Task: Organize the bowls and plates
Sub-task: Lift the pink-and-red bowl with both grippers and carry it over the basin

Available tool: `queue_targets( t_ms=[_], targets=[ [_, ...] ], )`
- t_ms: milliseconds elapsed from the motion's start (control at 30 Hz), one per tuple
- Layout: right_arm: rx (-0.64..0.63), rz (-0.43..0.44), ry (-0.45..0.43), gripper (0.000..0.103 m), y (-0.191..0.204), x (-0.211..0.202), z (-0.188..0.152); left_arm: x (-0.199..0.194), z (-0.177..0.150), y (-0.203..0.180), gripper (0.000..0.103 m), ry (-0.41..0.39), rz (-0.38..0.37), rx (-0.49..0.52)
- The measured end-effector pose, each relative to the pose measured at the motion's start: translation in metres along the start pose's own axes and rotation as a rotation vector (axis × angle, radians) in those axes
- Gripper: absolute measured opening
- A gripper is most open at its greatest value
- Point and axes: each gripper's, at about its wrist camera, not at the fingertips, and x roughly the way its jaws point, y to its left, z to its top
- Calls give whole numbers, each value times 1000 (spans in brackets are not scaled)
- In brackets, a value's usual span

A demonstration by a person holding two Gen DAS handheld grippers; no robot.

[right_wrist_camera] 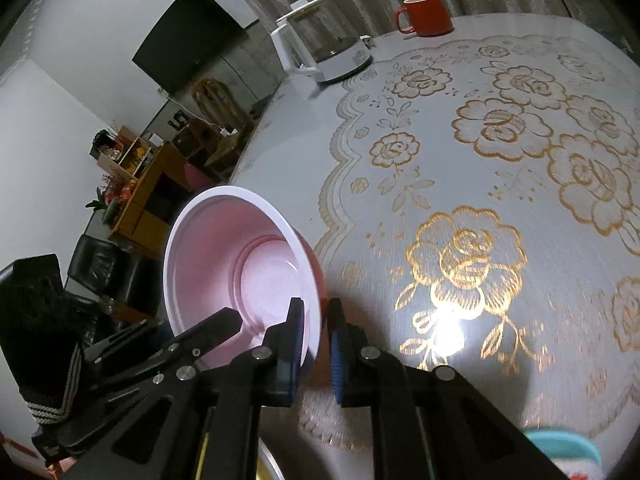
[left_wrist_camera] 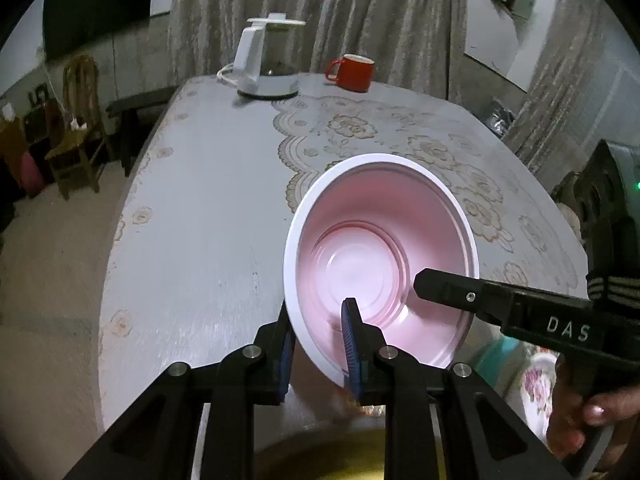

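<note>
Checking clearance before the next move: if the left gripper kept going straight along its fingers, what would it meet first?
The left gripper is already clamped on the pink bowl, so the bowl travels with it. Beyond that, the line slants down to the bare tablecloth; the kettle and red mug look well beyond.

The left hand-held gripper (left_wrist_camera: 320, 344) is matte black, its two fingers built from flat angular link bars with triangular cut-outs. Round silver pivot pins (left_wrist_camera: 252, 351) sit at each joint. Ribbed blue pads (left_wrist_camera: 352, 354) line the inner faces of the fingertips. The right hand-held gripper (right_wrist_camera: 316, 344) has the same black links, silver pins and blue pads. Its body, seen from the left one, carries a small silver screw (left_wrist_camera: 471, 295) and white letters "DAS" (left_wrist_camera: 568, 329). Behind it is a dark sleeve cuff (left_wrist_camera: 614, 289) with pale stripes.
</note>
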Motion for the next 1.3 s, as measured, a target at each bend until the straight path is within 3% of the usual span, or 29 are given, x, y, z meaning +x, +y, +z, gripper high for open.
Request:
queue_targets(
  t_ms=[533, 900, 1300],
  targets=[
    [57, 69, -68, 12, 12, -53, -75, -61, -64, -19, 23, -66, -48, -11],
    [36, 88, -41, 13, 22, -61, -119, -78, -108, -21, 25, -50, -32, -23],
    [18, 98, -20, 13, 30, -64, -146, -88, -132, -16, 26, -48, -24, -35]
  ],
)
